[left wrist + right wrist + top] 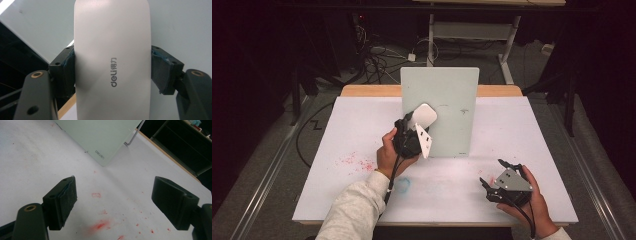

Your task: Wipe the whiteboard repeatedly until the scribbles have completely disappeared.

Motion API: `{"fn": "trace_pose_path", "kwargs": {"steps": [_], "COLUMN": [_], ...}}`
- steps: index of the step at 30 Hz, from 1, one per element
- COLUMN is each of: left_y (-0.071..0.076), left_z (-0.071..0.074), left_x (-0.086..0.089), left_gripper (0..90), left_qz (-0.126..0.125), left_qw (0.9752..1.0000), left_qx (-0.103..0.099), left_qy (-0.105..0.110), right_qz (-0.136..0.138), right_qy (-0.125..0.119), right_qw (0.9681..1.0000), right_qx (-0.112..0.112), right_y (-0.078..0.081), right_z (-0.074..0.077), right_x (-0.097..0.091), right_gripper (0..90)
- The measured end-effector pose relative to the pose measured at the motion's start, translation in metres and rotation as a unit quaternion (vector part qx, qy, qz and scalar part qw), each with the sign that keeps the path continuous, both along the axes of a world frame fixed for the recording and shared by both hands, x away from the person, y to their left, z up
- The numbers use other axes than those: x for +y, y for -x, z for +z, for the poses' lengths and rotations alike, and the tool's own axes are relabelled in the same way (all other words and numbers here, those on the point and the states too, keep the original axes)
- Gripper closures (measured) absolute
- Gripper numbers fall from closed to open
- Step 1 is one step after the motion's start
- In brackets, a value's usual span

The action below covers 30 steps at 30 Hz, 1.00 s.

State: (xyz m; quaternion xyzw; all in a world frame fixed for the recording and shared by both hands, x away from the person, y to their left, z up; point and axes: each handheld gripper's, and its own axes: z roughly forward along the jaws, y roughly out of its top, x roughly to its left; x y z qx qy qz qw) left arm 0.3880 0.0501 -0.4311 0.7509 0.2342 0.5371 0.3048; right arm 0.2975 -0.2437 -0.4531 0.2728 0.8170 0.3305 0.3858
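Observation:
A pale green glass board (447, 105) stands upright near the middle of the white table (362, 125). My left gripper (414, 125) is raised in front of the board's left part and is shut on a white oblong eraser (423, 117). In the left gripper view the eraser (112, 57), printed "deli", is clamped between both pads (68, 67) with the board (180, 22) close behind it. My right gripper (496, 172) rests low at the table's front right, open and holding nothing. Its own view shows the gripper (113, 202) over bare table, the board's lower corner (100, 137) farther off.
Red marker smudges (354, 161) lie at the table's left, a blue scribble (404, 184) near the front centre, and red specks (100, 225) under the right gripper. A metal stand leg (132, 137) props the board from behind. Cables and desk legs (432, 35) lie on the floor beyond.

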Motion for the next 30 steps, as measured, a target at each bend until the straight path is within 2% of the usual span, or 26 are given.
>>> {"fn": "trace_pose_path", "kwargs": {"steps": [1, 3, 6, 7, 10, 11, 12, 14, 16, 18, 20, 21, 23, 24, 25, 26, 27, 28, 30], "left_y": [0.005, 0.009, 0.010, 0.009, 0.008, 0.005, 0.003, -0.001, -0.005, -0.009, -0.010, -0.010, -0.012, -0.012, -0.013, -0.013, -0.013, -0.013, -0.013], "left_z": [-0.013, -0.023, -0.026, -0.024, -0.021, -0.013, -0.008, 0.003, 0.014, 0.022, 0.026, 0.026, 0.030, 0.030, 0.031, 0.031, 0.030, 0.030, 0.030], "left_x": [-0.002, -0.005, -0.008, -0.009, -0.009, -0.007, -0.006, -0.006, -0.008, -0.016, -0.026, -0.026, -0.043, -0.043, -0.054, -0.054, -0.065, -0.065, -0.079], "left_gripper": [28.8, 28.8, 28.8, 28.7, 28.8, 28.8, 28.8, 28.8, 28.8, 28.8, 28.8, 28.8, 28.8, 28.8, 28.8, 28.8, 28.8, 28.7, 28.8], "left_qz": [-0.004, -0.008, -0.007, -0.015, -0.018, -0.015, -0.011, -0.006, -0.008, -0.014, -0.016, -0.016, -0.021, -0.021, -0.024, -0.024, -0.027, -0.027, -0.033], "left_qw": [1.0000, 0.9997, 0.9994, 0.9990, 0.9990, 0.9992, 0.9996, 0.9999, 0.9998, 0.9993, 0.9991, 0.9991, 0.9988, 0.9988, 0.9989, 0.9989, 0.9988, 0.9988, 0.9985], "left_qx": [0.003, 0.002, 0.004, -0.002, -0.001, -0.004, 0.002, -0.004, -0.002, -0.011, -0.010, -0.010, -0.013, -0.013, -0.013, -0.013, -0.018, -0.018, -0.018], "left_qy": [-0.007, -0.025, -0.032, -0.042, -0.042, -0.037, -0.024, -0.014, -0.018, -0.033, -0.038, -0.038, -0.042, -0.042, -0.037, -0.037, -0.038, -0.038, -0.040], "right_qz": [0.001, 0.002, 0.003, 0.003, 0.005, 0.003, 0.003, 0.002, 0.003, 0.003, 0.002, 0.002, 0.005, 0.004, 0.004, 0.004, 0.003, 0.003, 0.006], "right_qy": [0.001, 0.004, 0.003, 0.005, 0.006, 0.005, 0.005, 0.005, 0.006, 0.006, 0.006, 0.006, 0.009, 0.008, 0.007, 0.007, 0.007, 0.007, 0.009], "right_qw": [1.0000, 1.0000, 1.0000, 1.0000, 1.0000, 1.0000, 1.0000, 1.0000, 1.0000, 1.0000, 1.0000, 1.0000, 0.9999, 1.0000, 1.0000, 1.0000, 1.0000, 1.0000, 0.9999], "right_qx": [0.002, 0.002, 0.003, 0.003, 0.003, 0.004, 0.004, 0.004, 0.004, 0.004, 0.005, 0.005, 0.003, 0.003, 0.005, 0.005, 0.005, 0.005, 0.003], "right_y": [0.000, 0.000, 0.000, 0.000, 0.000, 0.000, 0.000, 0.000, 0.000, -0.001, 0.000, 0.000, 0.000, 0.000, 0.000, 0.000, 0.000, 0.000, 0.000], "right_z": [0.000, 0.000, -0.001, -0.001, -0.001, -0.001, -0.001, -0.001, -0.002, -0.002, -0.002, -0.002, -0.002, -0.002, -0.002, -0.002, -0.002, -0.002, -0.001], "right_x": [0.000, 0.000, 0.001, 0.001, 0.002, 0.002, 0.001, 0.001, 0.001, 0.001, 0.002, 0.002, 0.002, 0.002, 0.001, 0.001, 0.001, 0.001, 0.000], "right_gripper": [20.8, 20.8, 20.9, 21.0, 21.0, 21.0, 21.0, 21.0, 21.1, 21.1, 21.1, 21.1, 21.1, 21.1, 21.1, 21.1, 21.1, 21.1, 21.1]}}
